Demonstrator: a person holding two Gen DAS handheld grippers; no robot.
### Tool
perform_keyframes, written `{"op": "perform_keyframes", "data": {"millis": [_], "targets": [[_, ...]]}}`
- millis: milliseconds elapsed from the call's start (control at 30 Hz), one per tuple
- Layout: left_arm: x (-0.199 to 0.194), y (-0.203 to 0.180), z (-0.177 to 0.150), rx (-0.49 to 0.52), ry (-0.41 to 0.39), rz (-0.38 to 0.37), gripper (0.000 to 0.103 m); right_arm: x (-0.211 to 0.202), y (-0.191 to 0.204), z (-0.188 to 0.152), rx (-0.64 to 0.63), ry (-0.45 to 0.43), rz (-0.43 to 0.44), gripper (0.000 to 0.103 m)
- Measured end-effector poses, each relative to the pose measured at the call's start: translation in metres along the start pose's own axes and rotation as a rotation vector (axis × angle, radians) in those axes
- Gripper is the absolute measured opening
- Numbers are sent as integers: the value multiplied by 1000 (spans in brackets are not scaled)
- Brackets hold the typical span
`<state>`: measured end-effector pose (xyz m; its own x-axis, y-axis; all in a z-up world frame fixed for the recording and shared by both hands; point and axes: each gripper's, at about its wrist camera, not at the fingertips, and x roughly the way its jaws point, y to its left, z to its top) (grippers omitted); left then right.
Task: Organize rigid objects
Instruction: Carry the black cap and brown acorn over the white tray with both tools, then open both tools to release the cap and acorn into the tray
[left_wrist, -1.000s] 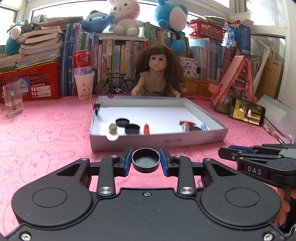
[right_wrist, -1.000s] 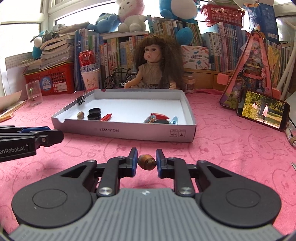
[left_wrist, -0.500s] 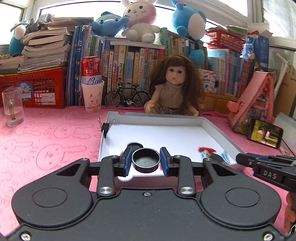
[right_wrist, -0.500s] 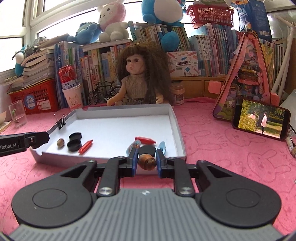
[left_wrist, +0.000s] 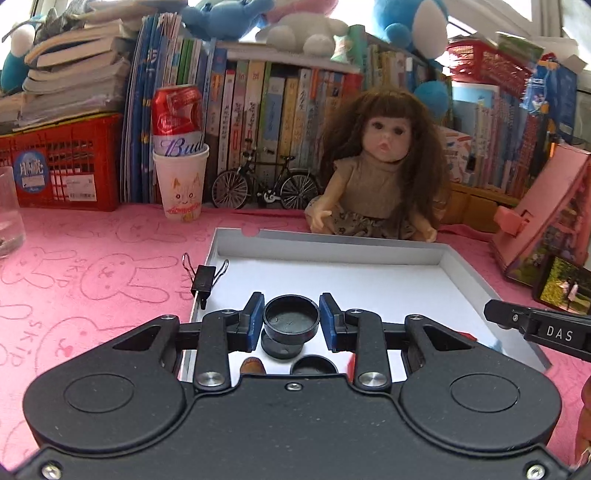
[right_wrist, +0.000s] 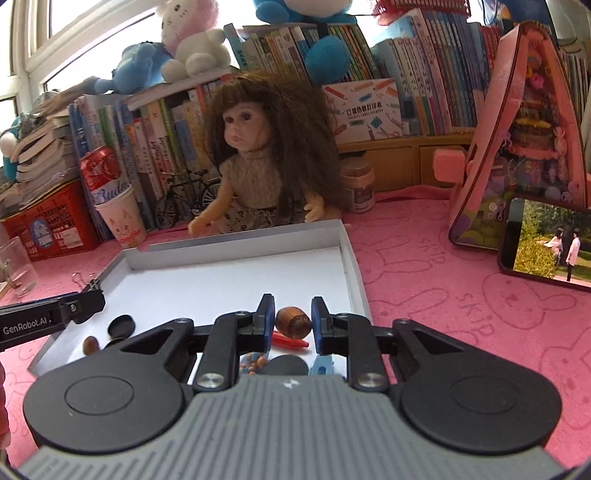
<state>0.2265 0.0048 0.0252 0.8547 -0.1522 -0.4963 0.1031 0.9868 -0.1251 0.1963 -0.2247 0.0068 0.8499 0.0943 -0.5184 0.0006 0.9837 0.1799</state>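
Observation:
My left gripper (left_wrist: 291, 320) is shut on a black round cap (left_wrist: 291, 318) and holds it over the near left part of the white shallow box (left_wrist: 332, 247). Below it lie two more black caps (left_wrist: 280, 347) and a brown nut (left_wrist: 252, 367). My right gripper (right_wrist: 293, 322) is shut on a brown wooden nut (right_wrist: 291, 322) over the near right part of the same box (right_wrist: 236, 251). Under it lie a red piece (right_wrist: 291, 341), a black disc (right_wrist: 286, 365), a blue piece (right_wrist: 320, 363) and a beaded item (right_wrist: 253, 361).
A black binder clip (left_wrist: 204, 277) grips the box's left wall. A doll (left_wrist: 380, 173) sits behind the box. A paper cup with a red can (left_wrist: 180, 177), a model bicycle (left_wrist: 264, 184), a glass (left_wrist: 9, 218), a phone (right_wrist: 546, 243) and a pink toy house (right_wrist: 517, 140) stand on the pink cloth.
Both grippers have lifted and moved forward from the pink cloth in front of the box to above its near part, each still holding its object.

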Motion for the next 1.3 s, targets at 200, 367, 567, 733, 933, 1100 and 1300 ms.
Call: {"op": "perform_keyframes", "data": {"millis": [200, 367, 567, 733, 933, 1100, 1300], "targets": [[15, -6, -5, 24, -12, 60, 30, 19, -7, -5, 77, 37, -12, 25], [23, -6, -6, 25, -2, 71, 30, 24, -2, -4, 49, 30, -25, 25], [33, -8, -6, 36, 21, 81, 30, 28, 2, -2, 36, 38, -32, 25], [38, -8, -7, 34, 35, 85, 30, 30, 5, -2, 19, 42, -39, 25], [42, -8, -9, 33, 52, 85, 30, 31, 6, -2, 3, 42, -46, 25], [43, -6, -10, 29, 59, 81, 30, 32, 8, -2, -11, 45, -53, 25], [39, -6, -8, 16, 63, 68, 41, 31, 7, -2, -3, 45, -54, 29]]}}
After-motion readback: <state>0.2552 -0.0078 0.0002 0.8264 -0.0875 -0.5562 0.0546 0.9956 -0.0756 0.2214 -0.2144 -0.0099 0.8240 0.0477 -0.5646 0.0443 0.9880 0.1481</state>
